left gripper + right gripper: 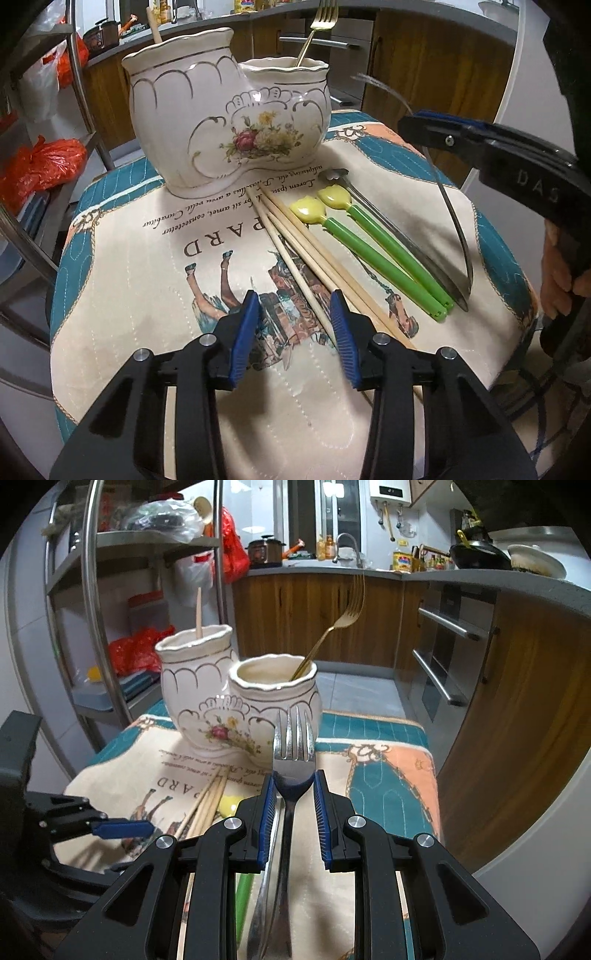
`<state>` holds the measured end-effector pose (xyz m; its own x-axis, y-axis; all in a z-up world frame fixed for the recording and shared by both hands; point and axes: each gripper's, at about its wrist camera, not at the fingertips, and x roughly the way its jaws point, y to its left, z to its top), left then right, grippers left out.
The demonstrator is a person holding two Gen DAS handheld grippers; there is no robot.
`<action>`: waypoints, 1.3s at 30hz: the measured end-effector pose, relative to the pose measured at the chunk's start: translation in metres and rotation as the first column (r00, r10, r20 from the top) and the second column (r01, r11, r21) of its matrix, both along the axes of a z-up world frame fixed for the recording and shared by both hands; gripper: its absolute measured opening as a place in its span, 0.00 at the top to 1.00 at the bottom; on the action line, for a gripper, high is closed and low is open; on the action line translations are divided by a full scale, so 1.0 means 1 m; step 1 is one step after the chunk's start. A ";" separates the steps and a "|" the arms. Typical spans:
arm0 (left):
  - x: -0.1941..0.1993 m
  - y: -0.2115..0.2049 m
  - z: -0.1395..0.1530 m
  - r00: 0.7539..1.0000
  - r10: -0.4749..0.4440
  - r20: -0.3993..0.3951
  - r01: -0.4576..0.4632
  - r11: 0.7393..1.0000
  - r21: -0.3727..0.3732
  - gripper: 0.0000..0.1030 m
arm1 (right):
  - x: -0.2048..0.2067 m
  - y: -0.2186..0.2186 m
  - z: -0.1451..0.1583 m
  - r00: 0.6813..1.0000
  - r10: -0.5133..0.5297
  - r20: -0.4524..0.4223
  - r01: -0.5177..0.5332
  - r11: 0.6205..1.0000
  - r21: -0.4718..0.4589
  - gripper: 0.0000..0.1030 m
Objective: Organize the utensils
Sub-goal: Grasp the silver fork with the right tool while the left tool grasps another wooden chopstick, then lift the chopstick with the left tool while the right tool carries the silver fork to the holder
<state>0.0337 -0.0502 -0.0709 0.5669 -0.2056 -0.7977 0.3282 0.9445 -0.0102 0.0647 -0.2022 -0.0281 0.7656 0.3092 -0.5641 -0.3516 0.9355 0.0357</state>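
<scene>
**A:** How do the left tongs (295,314) stand?

**B:** Partly apart, low over the printed cloth (129,295). A wooden chopstick (295,266) runs between the blue pads (245,332), but neither pad presses on it. They grip nothing.

**A:** And the right tongs (293,794)?

**B:** Narrow, and clamped on a silver fork (293,760). Its neck sits between the pads, the tines stand upward past the tips, and the handle hangs down towards the cloth. In the left wrist view the fork curves down from those tongs, lifted off the tabletop.

**A:** What lies around them?

**B:** The loose chopsticks fan out from the foot of the ceramic holder (229,122). Just beside them lie two green-handled spoons (369,251) with yellow bowls, then a metal spoon (388,229), side by side.

**A:** And the holder?

**B:** It stands at the far edge of the cloth, with two joined cups. The taller one has a wooden stick (198,613) in it; the shorter holds a gold fork (332,635), leaning.
</scene>
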 end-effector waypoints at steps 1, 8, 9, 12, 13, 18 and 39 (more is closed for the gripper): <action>0.000 -0.002 0.000 1.000 0.001 0.004 -0.001 1.000 0.007 0.61 | -0.001 0.000 0.001 1.000 0.001 0.005 -0.001 1.000 0.001 0.79; 0.007 0.003 0.000 1.000 -0.011 0.008 0.011 1.000 0.022 0.93 | -0.006 0.001 0.008 0.999 0.018 0.050 -0.019 1.000 0.012 0.79; 0.007 0.006 0.001 1.000 -0.016 0.006 0.016 1.000 0.023 0.93 | -0.007 0.001 0.009 0.998 0.020 0.053 -0.021 1.000 0.013 0.79; 0.007 0.013 0.001 0.999 -0.050 -0.005 0.050 0.998 0.038 0.94 | -0.010 -0.001 0.012 0.997 0.026 0.076 -0.027 0.999 0.023 0.79; 0.006 0.014 0.001 0.998 -0.062 -0.009 0.063 0.997 0.042 0.94 | -0.011 -0.001 0.013 0.996 0.027 0.080 -0.029 0.999 0.025 0.79; 0.005 0.015 0.000 0.998 -0.067 0.004 0.067 0.997 0.046 0.92 | -0.014 -0.001 0.017 0.995 0.026 0.099 -0.030 0.999 0.037 0.79; 0.002 0.021 0.015 0.989 -0.043 0.142 0.037 0.998 0.040 0.96 | -0.025 -0.004 0.027 0.984 0.041 0.175 -0.054 0.996 0.069 0.98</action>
<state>0.0359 -0.0295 -0.0555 0.6673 -0.2021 -0.7168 0.3615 0.9294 0.0745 0.0397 -0.2060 -0.0007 0.8331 0.3832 -0.3989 -0.4024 0.9147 0.0383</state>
